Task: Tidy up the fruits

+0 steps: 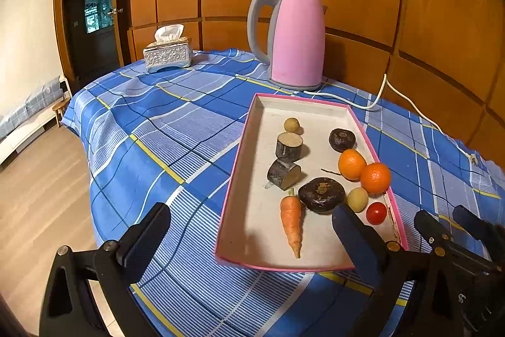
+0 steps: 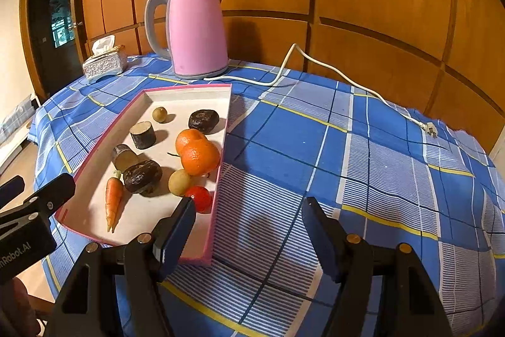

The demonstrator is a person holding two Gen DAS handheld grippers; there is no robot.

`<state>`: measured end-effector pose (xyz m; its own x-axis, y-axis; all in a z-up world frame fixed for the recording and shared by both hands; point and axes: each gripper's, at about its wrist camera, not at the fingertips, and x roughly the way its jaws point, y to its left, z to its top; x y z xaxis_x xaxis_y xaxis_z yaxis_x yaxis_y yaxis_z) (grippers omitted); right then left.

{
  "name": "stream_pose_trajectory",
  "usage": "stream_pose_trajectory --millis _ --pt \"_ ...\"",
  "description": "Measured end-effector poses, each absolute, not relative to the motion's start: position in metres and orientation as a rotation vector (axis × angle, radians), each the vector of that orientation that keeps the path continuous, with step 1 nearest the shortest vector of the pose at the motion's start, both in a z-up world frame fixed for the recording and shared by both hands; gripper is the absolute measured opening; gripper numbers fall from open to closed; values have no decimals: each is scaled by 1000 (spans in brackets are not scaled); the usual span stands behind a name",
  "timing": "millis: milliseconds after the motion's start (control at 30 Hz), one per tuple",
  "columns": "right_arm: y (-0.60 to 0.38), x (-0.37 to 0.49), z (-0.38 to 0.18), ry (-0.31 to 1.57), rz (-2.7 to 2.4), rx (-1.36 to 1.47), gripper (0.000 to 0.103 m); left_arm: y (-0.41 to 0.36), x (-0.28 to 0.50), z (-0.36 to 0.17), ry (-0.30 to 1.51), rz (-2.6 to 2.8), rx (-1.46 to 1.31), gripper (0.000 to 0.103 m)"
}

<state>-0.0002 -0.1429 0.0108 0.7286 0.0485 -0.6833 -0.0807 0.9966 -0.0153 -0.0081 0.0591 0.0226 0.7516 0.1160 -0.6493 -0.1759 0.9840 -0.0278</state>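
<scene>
Both tools spread wide, pinching nothing. Left tool [image 1: 249,239] hovers over the near end of the pink tray [image 1: 235,166]; carrot [image 1: 292,221] sits just ahead between its fingers, dark round pieces and cut stubs [image 1: 288,146] further ahead. Right tool [image 2: 247,229] hangs over bare counter [image 2: 363,153], tray just off its left finger, tomato [image 2: 199,198] nearest it, oranges [image 2: 197,152] ahead-left.

All produce lies in the tray, loosely mixed. This fits either pre-sort or a finished gather, so I can't call the step. Any pick would need a tool centred over one item, clear of its neighbours.
</scene>
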Motion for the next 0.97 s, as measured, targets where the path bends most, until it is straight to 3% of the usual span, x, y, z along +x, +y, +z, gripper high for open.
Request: stream_pose_trajectory --millis 967 --pt "-141 0 7 757 77 -60 71 62 -6 22 699 126 -123 102"
